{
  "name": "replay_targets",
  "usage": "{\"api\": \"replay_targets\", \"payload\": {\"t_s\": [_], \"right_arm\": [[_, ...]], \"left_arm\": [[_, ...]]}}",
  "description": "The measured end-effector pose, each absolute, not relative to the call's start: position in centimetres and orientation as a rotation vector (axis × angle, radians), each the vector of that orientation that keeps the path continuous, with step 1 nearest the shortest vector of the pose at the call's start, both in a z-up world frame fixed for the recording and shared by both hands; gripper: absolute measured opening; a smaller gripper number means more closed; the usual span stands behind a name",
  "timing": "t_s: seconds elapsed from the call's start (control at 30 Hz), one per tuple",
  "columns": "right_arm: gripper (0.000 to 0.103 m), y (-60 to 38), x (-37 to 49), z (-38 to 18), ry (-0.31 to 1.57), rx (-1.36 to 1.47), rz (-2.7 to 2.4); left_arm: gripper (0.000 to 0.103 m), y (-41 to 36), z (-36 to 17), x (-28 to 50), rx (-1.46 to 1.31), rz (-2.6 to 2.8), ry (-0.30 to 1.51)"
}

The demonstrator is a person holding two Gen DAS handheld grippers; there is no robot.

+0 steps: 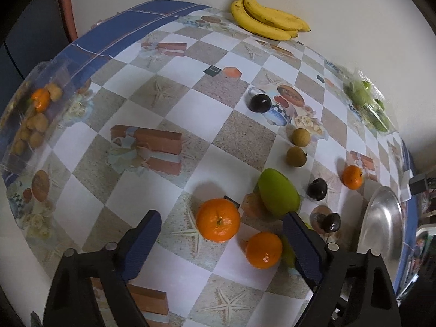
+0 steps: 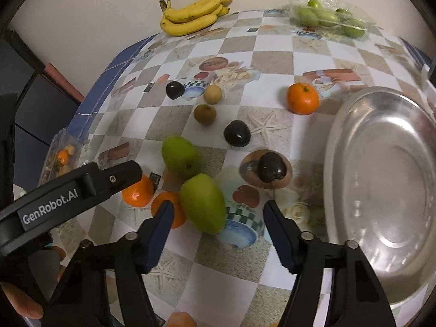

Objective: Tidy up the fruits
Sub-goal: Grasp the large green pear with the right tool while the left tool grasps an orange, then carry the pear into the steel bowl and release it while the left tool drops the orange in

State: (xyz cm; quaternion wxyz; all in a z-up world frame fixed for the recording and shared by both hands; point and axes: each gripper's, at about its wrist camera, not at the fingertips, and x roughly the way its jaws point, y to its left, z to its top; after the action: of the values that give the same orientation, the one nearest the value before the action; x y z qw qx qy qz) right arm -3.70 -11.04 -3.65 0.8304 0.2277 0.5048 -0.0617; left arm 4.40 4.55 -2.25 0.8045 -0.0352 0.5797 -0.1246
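Hovering open-jawed, L gripper (image 1: 220,234) over orange (image 1: 218,220), prob. not touching.

Three oranges (image 1: 218,220), three plums (image 1: 260,103), two longans (image 1: 301,137).

In the right wrist view the left gripper (image 2: 128,175) hides part of one orange (image 2: 137,194), and a right finger (image 2: 160,223) and a green fruit (image 2: 203,207) cover most of another (image 2: 169,201). The bowl (image 2: 381,169) is blurred and cut by the frame edge. The fruit in the left clear pack (image 1: 35,117) is too blurred to name
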Motion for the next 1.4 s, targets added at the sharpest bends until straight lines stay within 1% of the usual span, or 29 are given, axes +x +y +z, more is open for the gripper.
{"api": "replay_targets", "payload": {"t_s": [0.03, 0.17, 0.23, 0.33, 0.4, 0.6, 0.67, 0.8, 0.93, 1.0, 1.07, 1.13, 1.4], "right_arm": [[0.058, -11.0, -3.6, -3.8, 1.075, 0.494, -0.116], [0.054, -10.6, -3.1, -4.2, 1.084, 0.494, -0.104], [0.046, -10.6, -2.8, -4.4, 1.083, 0.506, -0.095], [0.045, -10.7, -2.5, -4.8, 1.092, 0.521, -0.092], [0.041, -10.6, -2.2, -5.0, 1.096, 0.536, -0.078], [0.041, -10.7, -2.5, -5.0, 1.098, 0.558, -0.078], [0.041, -10.9, -2.6, -4.8, 1.095, 0.569, -0.083], [0.041, -11.6, -3.2, -4.1, 1.077, 0.596, -0.096], [0.041, -12.2, -3.7, -3.5, 1.066, 0.615, -0.116], [0.041, -12.4, -3.9, -3.3, 1.062, 0.629, -0.122], [0.041, -12.6, -4.1, -3.1, 1.058, 0.634, -0.124], [0.041, -12.6, -4.1, -2.9, 1.052, 0.633, -0.124], [0.041, -12.6, -4.4, -2.0, 1.032, 0.630, -0.116]], "left_arm": [[0.092, 4.6, -2.3, 4.5, -0.082, -0.269, 1.244], [0.089, 4.7, -2.5, 4.8, -0.112, -0.269, 1.255], [0.086, 4.8, -2.7, 5.0, -0.119, -0.266, 1.261], [0.084, 4.9, -3.1, 5.2, -0.128, -0.256, 1.268], [0.082, 5.0, -3.4, 5.3, -0.139, -0.242, 1.275], [0.081, 5.3, -4.1, 5.5, -0.172, -0.236, 1.289], [0.074, 5.3, -4.2, 5.5, -0.178, -0.247, 1.294], [0.071, 5.1, -4.6, 5.5, -0.174, -0.241, 1.302], [0.059, 5.0, -5.2, 5.6, -0.171, -0.242, 1.324], [0.056, 5.0, -5.4, 5.5, -0.170, -0.243, 1.331], [0.047, 5.0, -5.4, 5.5, -0.171, -0.245, 1.334], [0.044, 5.0, -5.4, 5.5, -0.165, -0.244, 1.331], [0.042, 5.1, -4.4, 5.4, -0.180, -0.259, 1.299]]}}
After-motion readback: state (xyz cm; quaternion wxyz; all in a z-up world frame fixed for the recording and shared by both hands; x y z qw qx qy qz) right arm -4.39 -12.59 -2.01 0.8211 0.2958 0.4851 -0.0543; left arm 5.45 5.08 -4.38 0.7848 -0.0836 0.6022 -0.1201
